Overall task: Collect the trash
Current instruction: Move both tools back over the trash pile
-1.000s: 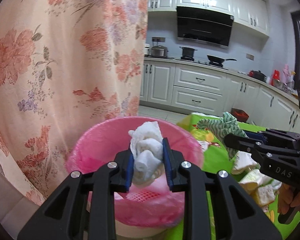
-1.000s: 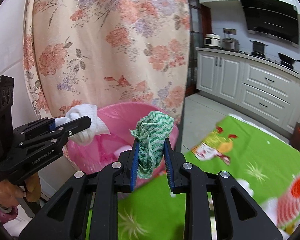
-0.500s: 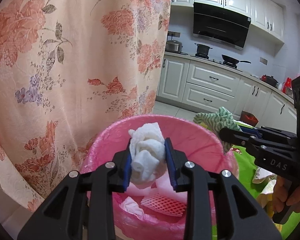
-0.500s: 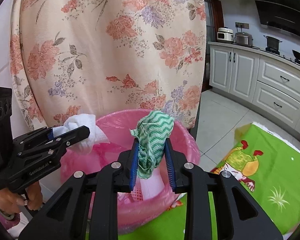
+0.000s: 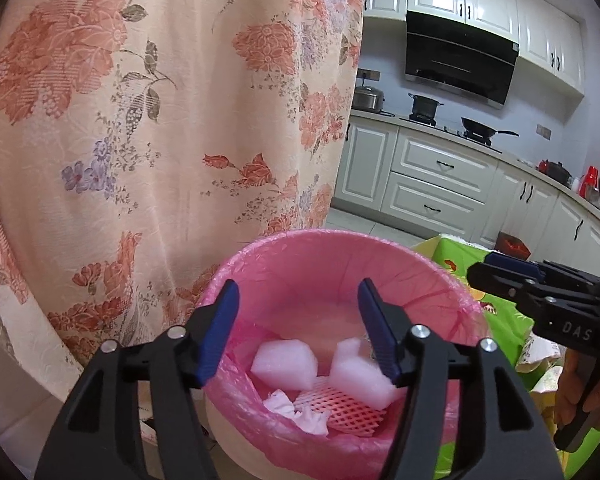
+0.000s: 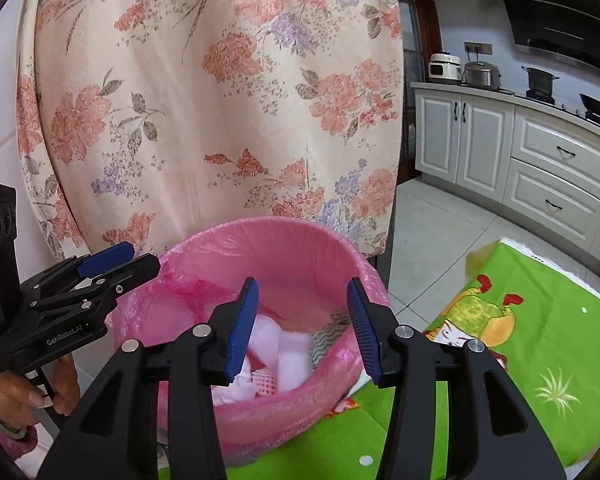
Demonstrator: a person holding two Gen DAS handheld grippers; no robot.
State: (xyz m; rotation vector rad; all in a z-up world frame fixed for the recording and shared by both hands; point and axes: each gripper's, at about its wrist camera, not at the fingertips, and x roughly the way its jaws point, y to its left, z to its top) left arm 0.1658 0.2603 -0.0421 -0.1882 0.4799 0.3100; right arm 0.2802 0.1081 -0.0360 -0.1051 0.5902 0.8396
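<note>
A bin lined with a pink bag [image 5: 340,252] [image 6: 284,236] stands below both grippers. My left gripper [image 5: 300,328] is open and empty above it. My right gripper [image 6: 302,322] is open and empty above it too. Inside lie white foam pieces [image 5: 286,366], a pink foam net [image 5: 340,410], crumpled white tissue [image 5: 290,408] and the green wavy-striped cloth [image 6: 326,334]. The right gripper shows side-on in the left wrist view [image 5: 500,276]; the left gripper shows side-on in the right wrist view [image 6: 112,262].
A floral curtain [image 5: 160,120] hangs right behind the bin. A table with a green cartoon tablecloth [image 6: 540,360] lies to the right, with more wrappers [image 5: 540,356] on it. White kitchen cabinets [image 5: 440,184] and a stove stand farther back.
Both grippers opened over the bin. The white tissue left the left gripper and the green cloth left the right gripper; both now lie in the bin.
</note>
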